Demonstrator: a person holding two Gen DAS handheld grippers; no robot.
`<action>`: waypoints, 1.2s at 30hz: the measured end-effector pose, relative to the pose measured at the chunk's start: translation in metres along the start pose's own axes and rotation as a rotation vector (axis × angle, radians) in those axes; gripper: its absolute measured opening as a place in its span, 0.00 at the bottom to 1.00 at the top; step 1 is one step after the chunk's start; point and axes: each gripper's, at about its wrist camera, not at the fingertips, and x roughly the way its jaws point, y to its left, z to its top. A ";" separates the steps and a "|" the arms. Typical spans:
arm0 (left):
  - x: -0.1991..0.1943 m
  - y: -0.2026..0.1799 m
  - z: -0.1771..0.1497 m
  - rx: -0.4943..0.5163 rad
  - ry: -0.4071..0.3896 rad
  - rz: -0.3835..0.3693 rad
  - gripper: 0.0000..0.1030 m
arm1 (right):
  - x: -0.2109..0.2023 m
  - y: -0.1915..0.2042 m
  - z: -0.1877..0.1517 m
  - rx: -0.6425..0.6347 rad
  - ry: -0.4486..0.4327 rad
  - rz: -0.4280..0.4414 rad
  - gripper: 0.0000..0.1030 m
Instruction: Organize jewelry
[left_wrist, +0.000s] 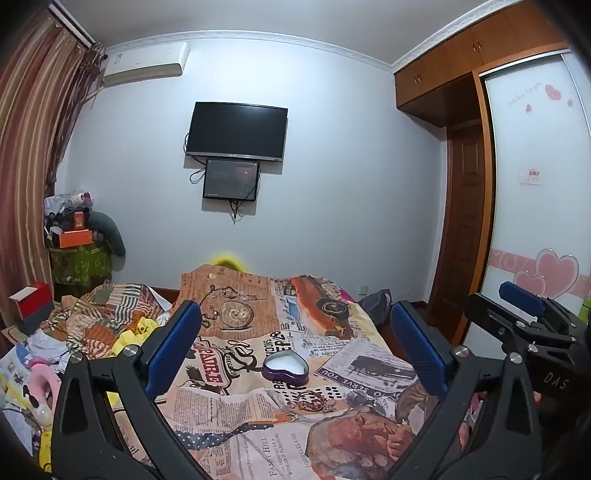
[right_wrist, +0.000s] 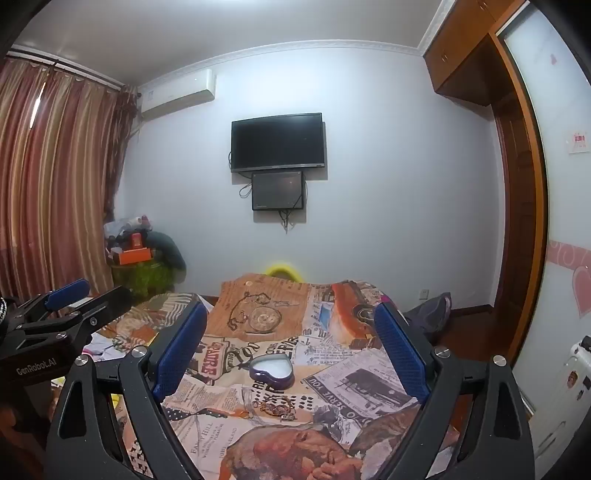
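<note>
A bed (left_wrist: 258, 417) covered by a soft, creased quilt printed with vintage newspaper clippings, a pocket watch and an old car fills the lower part of both wrist views. On the quilt lies a heart-shaped tin (left_wrist: 285, 366), shallow, with a glossy purple metal wall and a pale interior, open at the top. Just nearer than the tin sits a small tangled heap of jewelry (left_wrist: 312, 402): thin coppery chains and rings looped together, with a tan strap ending in a metal ring beside it.

The left claw (left_wrist: 295, 347) hangs above the bed with its two fingers spread wide, holding nothing; each finger is a black rigid arm faced with a ribbed blue pad. Tin and jewelry show between the fingers. The right claw (right_wrist: 291, 347), of the same build, is likewise spread wide and holds nothing, framing the same tin (right_wrist: 272, 370) and jewelry (right_wrist: 275, 404) from slightly further right.

On the far pale wall hangs a flat black television (left_wrist: 236, 132) with a smaller dark screen (left_wrist: 231, 180) under it, cables dangling. A white air conditioner (left_wrist: 146, 63) sits high at left beside striped red-brown curtains (left_wrist: 33, 147). A glossy wooden wardrobe (left_wrist: 480, 74) stands at right.
</note>
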 end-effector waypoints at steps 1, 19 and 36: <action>0.000 0.000 0.000 0.001 0.000 0.001 1.00 | 0.000 0.000 0.000 0.005 0.000 0.001 0.88; 0.005 -0.003 -0.004 0.010 0.020 0.004 1.00 | 0.000 0.001 0.000 0.005 0.000 0.004 0.88; 0.008 -0.003 -0.005 0.023 0.028 0.006 1.00 | 0.001 -0.003 -0.001 0.017 0.009 0.006 0.88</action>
